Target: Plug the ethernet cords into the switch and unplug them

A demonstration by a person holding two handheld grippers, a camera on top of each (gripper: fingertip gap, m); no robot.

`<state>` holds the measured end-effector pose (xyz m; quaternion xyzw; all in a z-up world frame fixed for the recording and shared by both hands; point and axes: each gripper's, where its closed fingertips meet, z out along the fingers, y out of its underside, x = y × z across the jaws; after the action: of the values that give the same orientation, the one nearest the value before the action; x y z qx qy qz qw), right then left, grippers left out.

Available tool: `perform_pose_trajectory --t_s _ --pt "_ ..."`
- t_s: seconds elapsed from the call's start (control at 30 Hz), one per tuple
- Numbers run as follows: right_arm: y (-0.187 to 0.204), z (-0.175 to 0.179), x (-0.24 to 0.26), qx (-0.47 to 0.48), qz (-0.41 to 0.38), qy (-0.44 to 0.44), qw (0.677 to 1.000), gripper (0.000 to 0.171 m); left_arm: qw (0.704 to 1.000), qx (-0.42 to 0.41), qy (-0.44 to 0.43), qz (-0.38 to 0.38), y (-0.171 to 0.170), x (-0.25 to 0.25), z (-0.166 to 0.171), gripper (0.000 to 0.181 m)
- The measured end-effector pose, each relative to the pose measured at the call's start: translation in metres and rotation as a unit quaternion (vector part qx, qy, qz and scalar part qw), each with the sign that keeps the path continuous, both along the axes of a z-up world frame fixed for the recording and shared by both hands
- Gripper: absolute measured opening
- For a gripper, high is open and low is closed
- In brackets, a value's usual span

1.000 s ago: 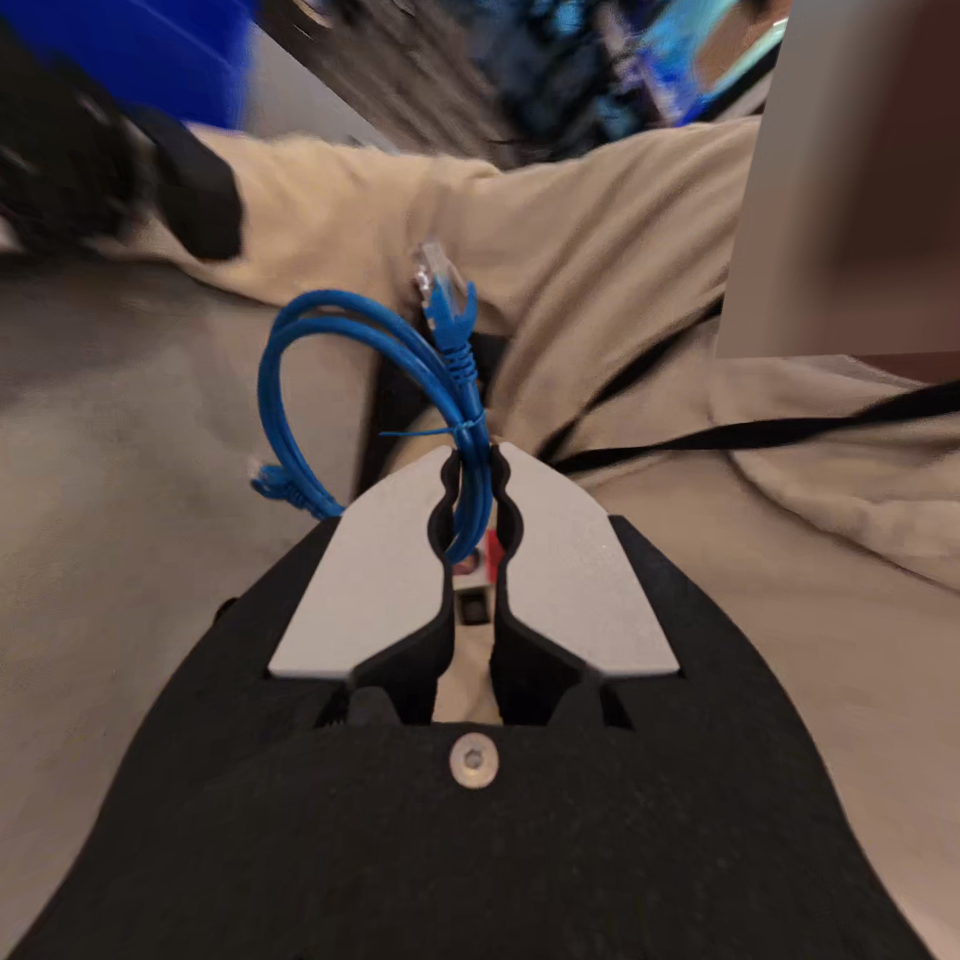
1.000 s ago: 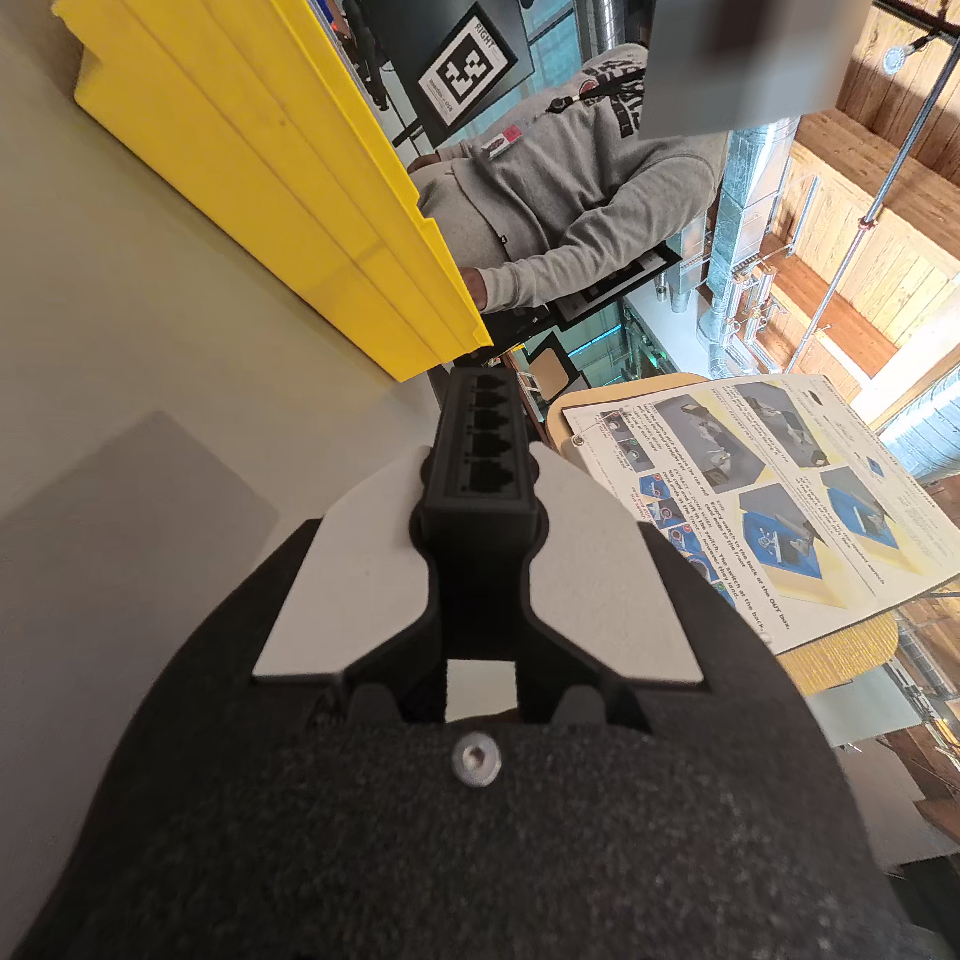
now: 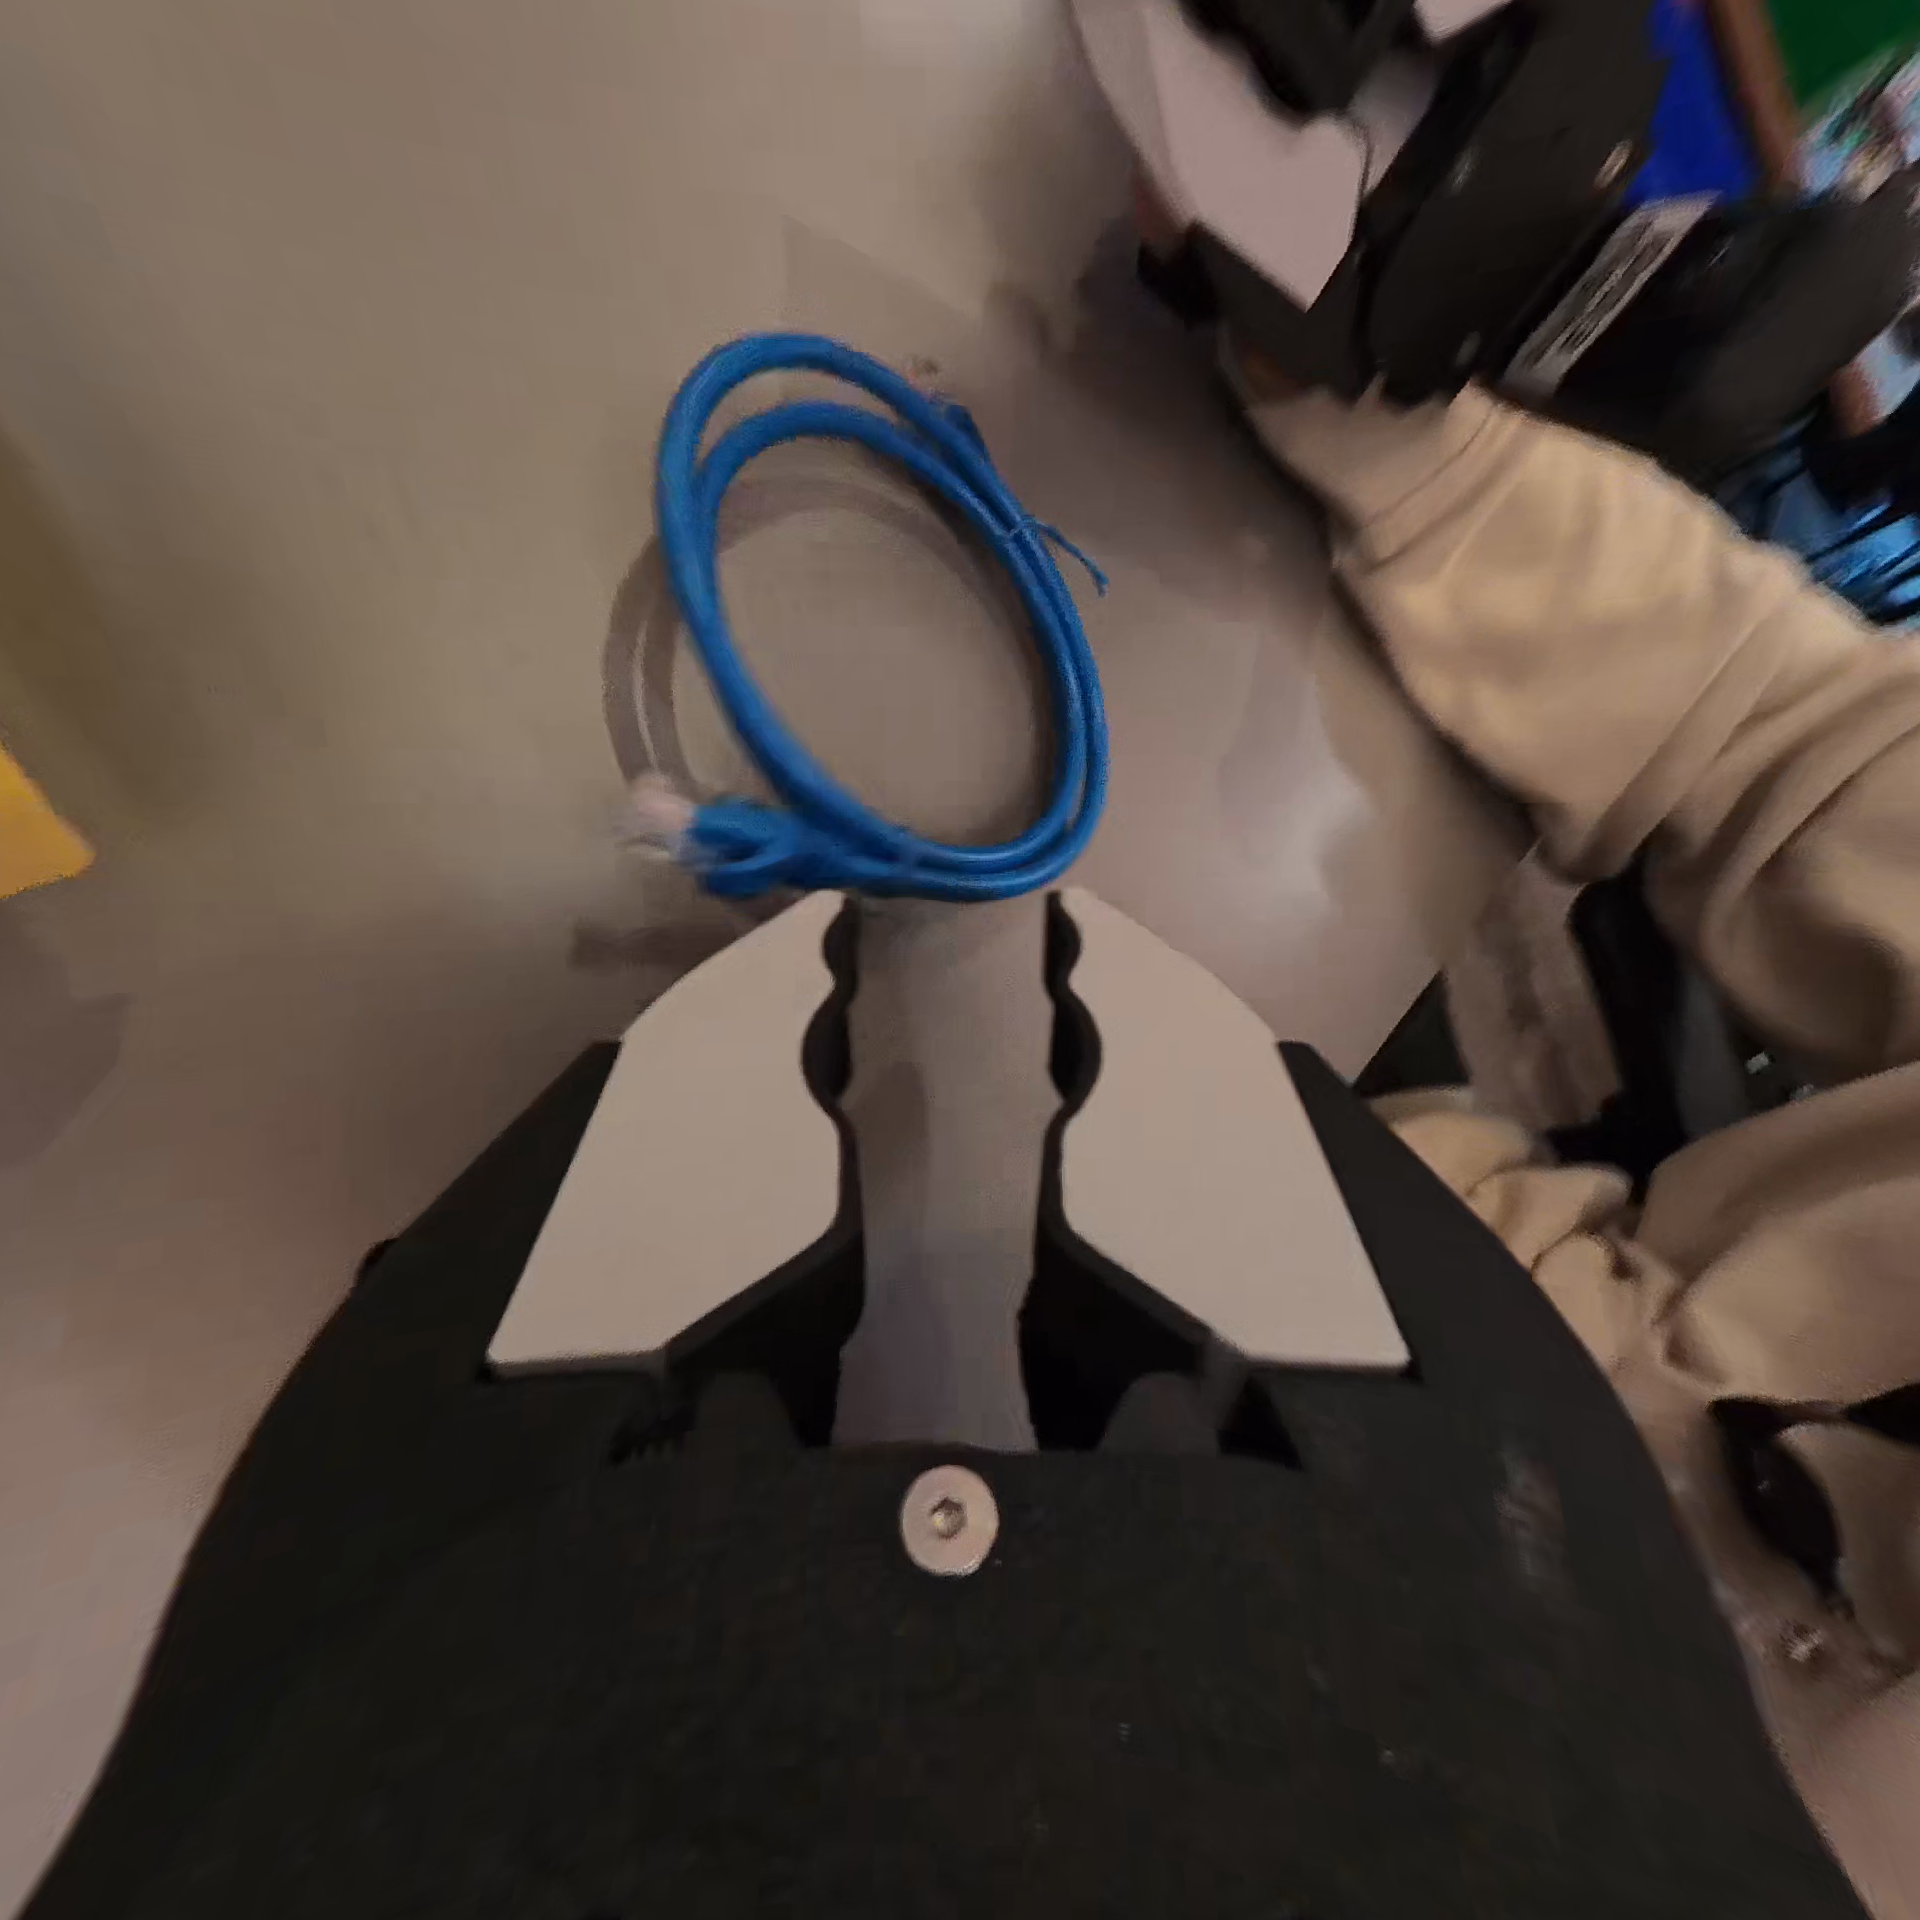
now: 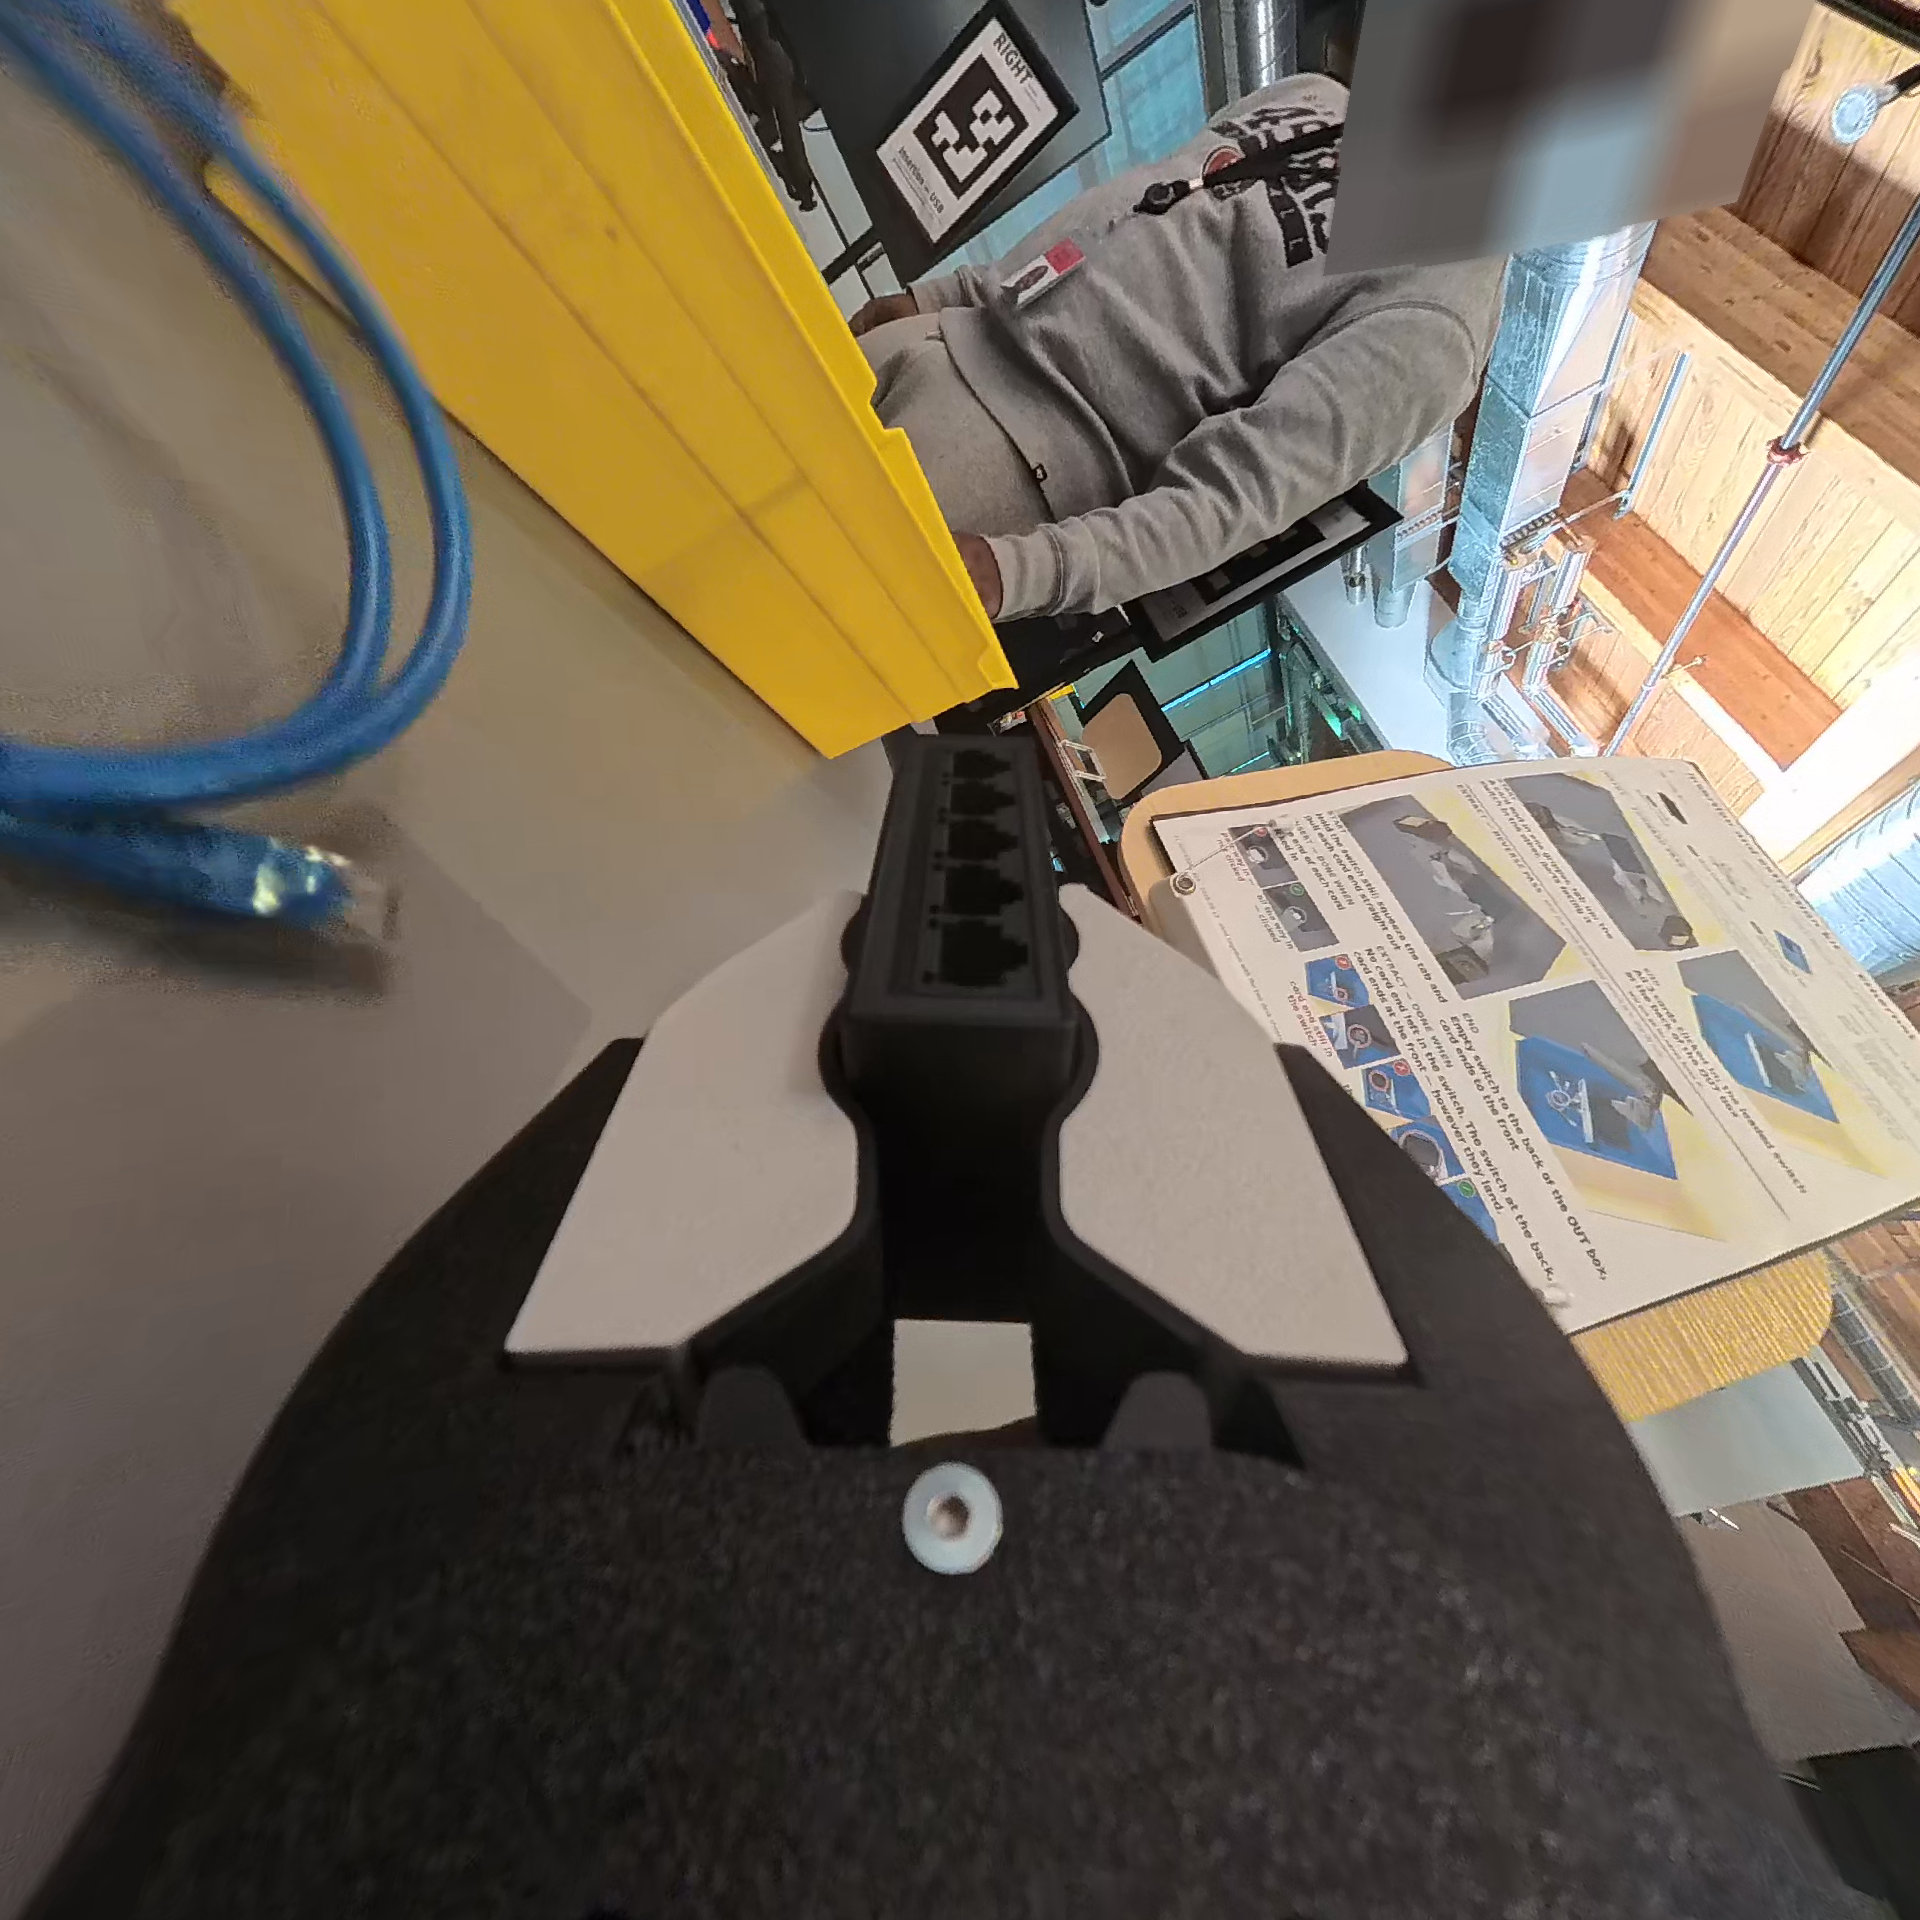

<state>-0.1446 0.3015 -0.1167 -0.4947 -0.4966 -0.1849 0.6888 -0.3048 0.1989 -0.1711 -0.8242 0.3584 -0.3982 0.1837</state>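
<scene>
Grey and bare over most of its face, the desk [image 3: 312, 520] carried the work, with a yellow bin [image 4: 582, 343] standing along its far edge and a printed instruction sheet [image 4: 1538, 1018] on a board past its right side. A person in a grey hooded top [image 4: 1195, 343] stood beyond the bin, well clear. The right gripper [image 4: 961, 935] was clamped on the black switch [image 4: 961, 894], port row turned up and every port seen empty. The coiled blue ethernet cord [image 3: 883, 623] lay near the middle of the desk, apparently loose, a tie round its turns, one plug [image 3: 717, 831] just ahead of the left gripper [image 3: 951, 914], whose fingers stood apart with nothing between them. In my judgement the step in hand was to retake the cord: it would be best gripped at the plug boot, not the coil, so the clip faces correctly for a port. The tied loops would drag and twist the plug. A beige sleeve [image 3: 1558, 675] crossed the desk's right edge, close to the coil, and might crowd the approach.
</scene>
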Motion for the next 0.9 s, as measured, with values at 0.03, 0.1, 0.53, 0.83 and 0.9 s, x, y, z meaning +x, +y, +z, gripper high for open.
perform_pose_trajectory --t_s 0.03,0.1,0.53,0.83,0.9 --pt "0.000 0.000 0.000 0.000 0.000 -0.001 1.000 0.030 0.999 -0.008 -0.031 0.010 0.000 0.006 0.006 0.038" --pt "0.000 -0.001 0.000 -0.001 0.000 -0.002 1.000 0.030 0.994 -0.030 -0.103 0.030 0.001 0.020 0.020 0.038" --pt "0.000 0.000 -0.001 -0.003 0.003 0.004 1.000 0.030 0.964 -0.038 -0.031 0.260 -0.005 0.004 -0.009 0.049" --pt "-0.001 -0.001 -0.002 -0.008 0.005 0.002 1.000 0.030 0.957 -0.063 -0.050 0.277 0.059 0.034 -0.024 0.017" --pt "-0.002 -0.001 -0.001 -0.008 0.005 0.004 1.000 0.030 0.961 -0.092 -0.075 0.250 0.063 0.044 -0.022 0.014"
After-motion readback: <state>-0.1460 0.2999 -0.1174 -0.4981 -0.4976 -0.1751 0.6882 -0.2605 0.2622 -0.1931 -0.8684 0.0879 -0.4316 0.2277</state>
